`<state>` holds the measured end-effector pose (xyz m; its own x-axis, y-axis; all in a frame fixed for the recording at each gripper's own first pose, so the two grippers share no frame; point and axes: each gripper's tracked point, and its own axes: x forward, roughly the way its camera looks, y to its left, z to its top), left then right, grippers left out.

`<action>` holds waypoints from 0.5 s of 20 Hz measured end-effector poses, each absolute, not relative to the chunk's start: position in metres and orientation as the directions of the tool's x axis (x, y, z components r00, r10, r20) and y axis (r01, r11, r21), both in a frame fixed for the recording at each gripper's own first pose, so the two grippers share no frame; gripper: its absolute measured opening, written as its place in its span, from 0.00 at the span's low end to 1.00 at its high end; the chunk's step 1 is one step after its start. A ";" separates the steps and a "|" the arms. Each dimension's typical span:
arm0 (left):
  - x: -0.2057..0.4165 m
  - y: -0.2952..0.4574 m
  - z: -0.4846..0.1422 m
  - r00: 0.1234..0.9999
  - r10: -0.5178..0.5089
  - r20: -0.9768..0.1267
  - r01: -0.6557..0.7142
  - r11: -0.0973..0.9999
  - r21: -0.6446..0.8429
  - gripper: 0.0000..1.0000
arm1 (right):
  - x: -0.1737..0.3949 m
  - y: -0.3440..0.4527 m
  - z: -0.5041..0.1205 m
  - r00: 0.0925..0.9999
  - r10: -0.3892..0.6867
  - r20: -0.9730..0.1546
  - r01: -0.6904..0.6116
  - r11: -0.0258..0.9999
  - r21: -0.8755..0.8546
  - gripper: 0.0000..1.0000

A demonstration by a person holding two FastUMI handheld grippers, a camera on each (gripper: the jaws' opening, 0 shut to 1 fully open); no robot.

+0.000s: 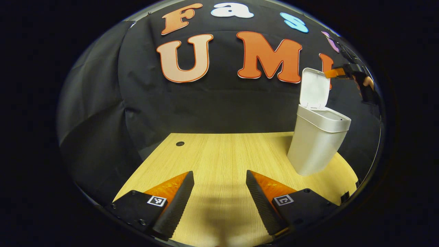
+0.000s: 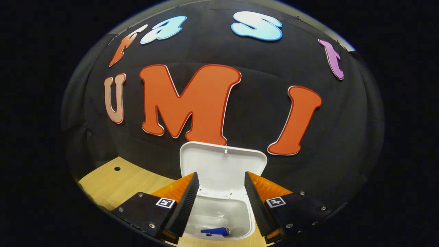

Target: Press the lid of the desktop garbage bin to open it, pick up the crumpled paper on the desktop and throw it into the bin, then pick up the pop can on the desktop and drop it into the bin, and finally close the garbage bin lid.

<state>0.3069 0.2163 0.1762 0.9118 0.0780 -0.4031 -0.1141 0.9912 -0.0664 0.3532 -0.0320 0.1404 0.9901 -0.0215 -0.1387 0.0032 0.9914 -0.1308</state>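
Blue pop can point(image 2: 215, 231) lies sideways inside the open bin point(image 2: 219, 209).

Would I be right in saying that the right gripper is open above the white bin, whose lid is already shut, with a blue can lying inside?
Not quite: the lid stands open, as the right gripper view shows. The rest holds: the right gripper is open above the white bin, and a blue can lies inside.

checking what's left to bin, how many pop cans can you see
1: a blue pop can lying inside the open bin, seen between the right tongs. Paper or more may be hidden deeper inside the bin.
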 end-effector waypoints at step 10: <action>0.294 0.247 0.177 0.910 0.136 -0.393 -0.169 0.984 -0.051 0.98 | 0.389 -0.036 0.185 0.997 -0.038 -0.066 0.031 0.994 -0.102 0.79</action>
